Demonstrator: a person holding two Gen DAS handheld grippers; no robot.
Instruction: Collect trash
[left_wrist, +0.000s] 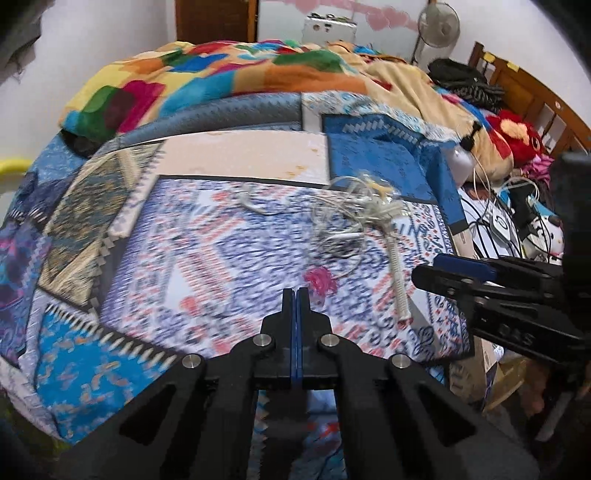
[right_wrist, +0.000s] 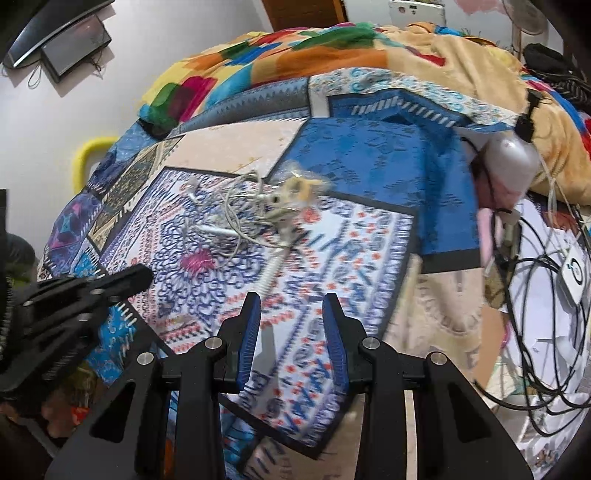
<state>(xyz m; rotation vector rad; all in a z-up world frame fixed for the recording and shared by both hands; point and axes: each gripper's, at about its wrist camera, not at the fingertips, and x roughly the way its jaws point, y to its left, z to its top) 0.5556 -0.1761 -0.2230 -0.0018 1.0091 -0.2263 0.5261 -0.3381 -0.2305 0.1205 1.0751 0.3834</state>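
Left gripper (left_wrist: 296, 295): fingers pressed together, nothing between them, over the patterned bedsheet (left_wrist: 221, 258)
Right gripper (right_wrist: 291, 306): fingers spread apart, holding nothing, above the same sheet
Trash: tangle of white cables (right_wrist: 240, 218) with a clear wrapper (right_wrist: 299, 184) at its far edge, lying mid-bed ahead of both grippers
Pink scrap (left_wrist: 320, 281): on the sheet just beyond the left fingertips
White coil (left_wrist: 400, 291): beside the tangle, on the sheet
Blanket (left_wrist: 221, 81): bunched at the far end
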